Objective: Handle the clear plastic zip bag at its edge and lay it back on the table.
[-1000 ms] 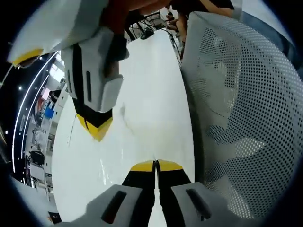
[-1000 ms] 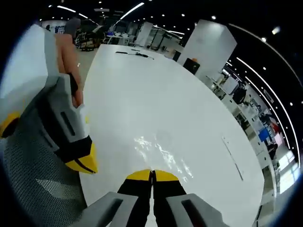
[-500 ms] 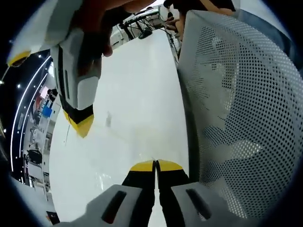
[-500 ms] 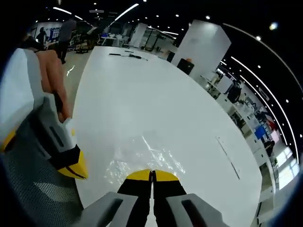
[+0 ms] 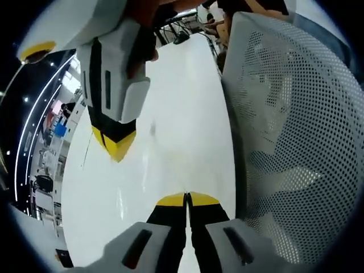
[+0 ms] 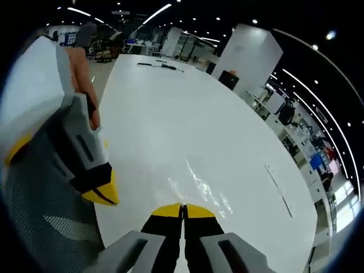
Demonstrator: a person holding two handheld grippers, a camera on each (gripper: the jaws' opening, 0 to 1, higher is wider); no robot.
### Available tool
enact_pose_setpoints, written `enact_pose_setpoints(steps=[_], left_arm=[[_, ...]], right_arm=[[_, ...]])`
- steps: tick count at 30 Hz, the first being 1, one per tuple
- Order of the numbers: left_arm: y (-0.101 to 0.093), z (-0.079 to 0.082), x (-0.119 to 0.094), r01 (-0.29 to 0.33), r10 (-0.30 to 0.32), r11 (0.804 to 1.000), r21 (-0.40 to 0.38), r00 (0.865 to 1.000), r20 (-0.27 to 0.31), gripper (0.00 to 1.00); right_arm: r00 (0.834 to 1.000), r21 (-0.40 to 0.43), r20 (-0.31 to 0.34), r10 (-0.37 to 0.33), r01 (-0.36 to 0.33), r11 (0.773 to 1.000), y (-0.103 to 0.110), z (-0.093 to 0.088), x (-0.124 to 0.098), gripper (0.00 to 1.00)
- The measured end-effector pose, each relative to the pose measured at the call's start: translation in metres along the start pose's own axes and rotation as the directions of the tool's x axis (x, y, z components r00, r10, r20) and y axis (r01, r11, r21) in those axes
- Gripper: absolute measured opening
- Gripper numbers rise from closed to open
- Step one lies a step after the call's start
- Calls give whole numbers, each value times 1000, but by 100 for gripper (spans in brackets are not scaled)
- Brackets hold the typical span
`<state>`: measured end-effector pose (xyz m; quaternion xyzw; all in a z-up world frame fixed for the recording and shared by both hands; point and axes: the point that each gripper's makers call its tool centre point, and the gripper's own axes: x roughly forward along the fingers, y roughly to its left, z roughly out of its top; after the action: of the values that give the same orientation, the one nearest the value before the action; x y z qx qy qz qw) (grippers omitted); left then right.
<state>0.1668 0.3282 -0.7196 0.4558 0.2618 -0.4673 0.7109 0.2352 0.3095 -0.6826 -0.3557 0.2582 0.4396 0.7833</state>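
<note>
Over the white table [image 6: 187, 114] I hold both tools low, and I place everything by that table. Seen in the right gripper view, my right gripper [image 6: 183, 209] has its yellow tips pressed together at the table's near edge, and the clear plastic zip bag [image 6: 199, 185] lies flat and glinting on the tabletop just past those tips; I cannot tell whether its edge is pinched between them. My left gripper [image 6: 105, 193] comes in beside the bag, over the table's edge, tips together, with my hand [image 6: 85, 96] on its grip. Seen in the left gripper view, my left gripper [image 5: 186, 200] is clenched with its tips meeting above the tabletop [image 5: 182, 114], and my right gripper [image 5: 118, 149] hangs over the table, tips closed. A white mesh chair back [image 5: 296, 142] stands against the table's side.
</note>
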Motion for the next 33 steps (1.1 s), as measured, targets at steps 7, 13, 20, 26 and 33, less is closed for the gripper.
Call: enact_pose_setpoints(steps=[7, 13, 20, 26, 33], left_arm=[[5, -1, 4, -8, 8, 1000, 3, 1000, -9, 0], [5, -4, 9, -9, 9, 1000, 3, 1000, -19, 0], [10, -12, 14, -12, 13, 1000, 15, 999, -40, 0], [19, -16, 21, -16, 18, 999, 36, 998, -56, 0], [27, -18, 29, -16, 17, 1000, 27, 998, -67, 0]], right_arm=[[1000, -2, -4, 30, -30, 1000, 7, -3, 4, 0], [997, -2, -14, 76, -76, 997, 19, -7, 2, 5], [993, -33, -20, 117, -117, 993, 29, -13, -1, 6], [996, 2, -8, 90, -90, 996, 24, -21, -6, 6], [998, 67, -13, 62, -61, 996, 21, -35, -10, 7]])
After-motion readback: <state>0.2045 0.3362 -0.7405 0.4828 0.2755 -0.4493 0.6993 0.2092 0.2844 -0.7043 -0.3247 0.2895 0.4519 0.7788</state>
